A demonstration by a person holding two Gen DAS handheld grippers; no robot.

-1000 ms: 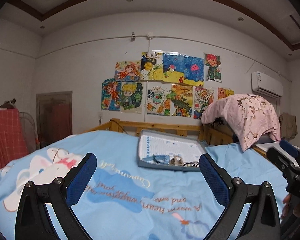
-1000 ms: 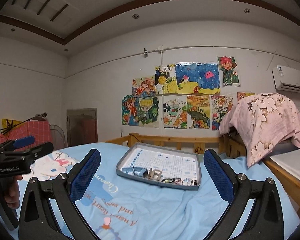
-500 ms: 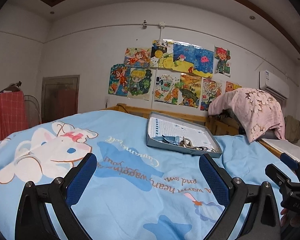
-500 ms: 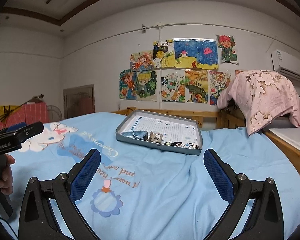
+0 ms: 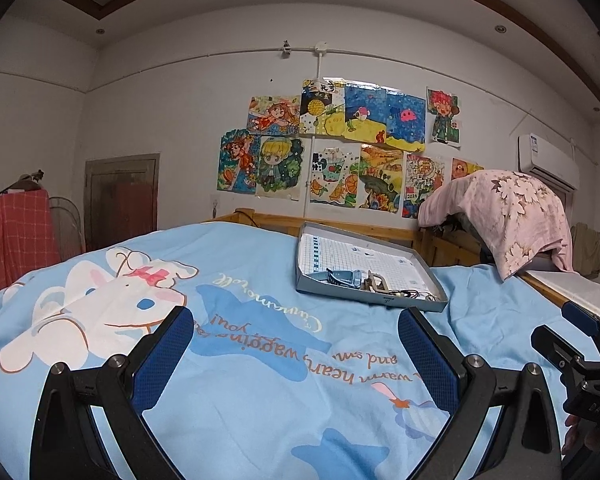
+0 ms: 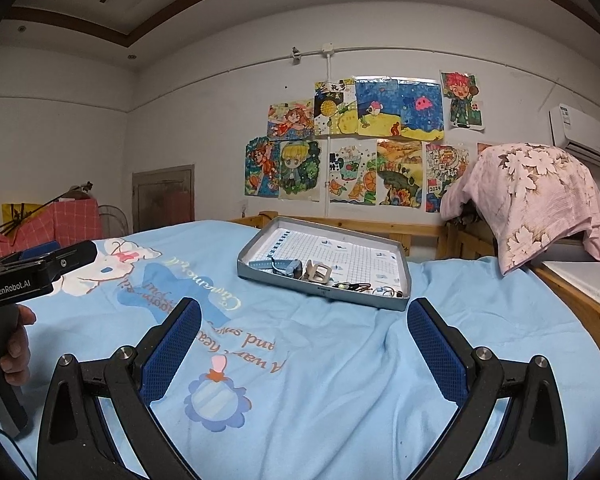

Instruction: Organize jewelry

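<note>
A shallow grey tray (image 5: pixel 384 299) (image 6: pixel 260 270) lies on the light blue bedspread (image 5: pixel 260 380) (image 6: pixel 340 380) toward the far side. Inside it near its front edge lie a blue watch (image 5: pixel 342 277) (image 6: pixel 286 267), a beige clip-like piece (image 5: pixel 374 282) (image 6: pixel 319 272) and small dark jewelry pieces (image 5: pixel 410 293) (image 6: pixel 356 287). My left gripper (image 5: pixel 294 328) is open and empty, well short of the tray. My right gripper (image 6: pixel 304 320) is open and empty, also short of the tray. The left gripper's body (image 6: pixel 32 276) shows at the left of the right wrist view.
A wooden bed rail (image 5: pixel 364 230) (image 6: pixel 420 228) runs behind the tray. A pink floral cloth (image 5: pixel 512 216) (image 6: pixel 540 204) drapes over something at the right. A red checked cloth (image 5: pixel 16 232) hangs at the left. Drawings cover the back wall (image 6: pixel 360 140).
Both grippers have tilted downward and moved a little closer over the bed, so the tray sits lower and larger in view. Both stay open and empty.
</note>
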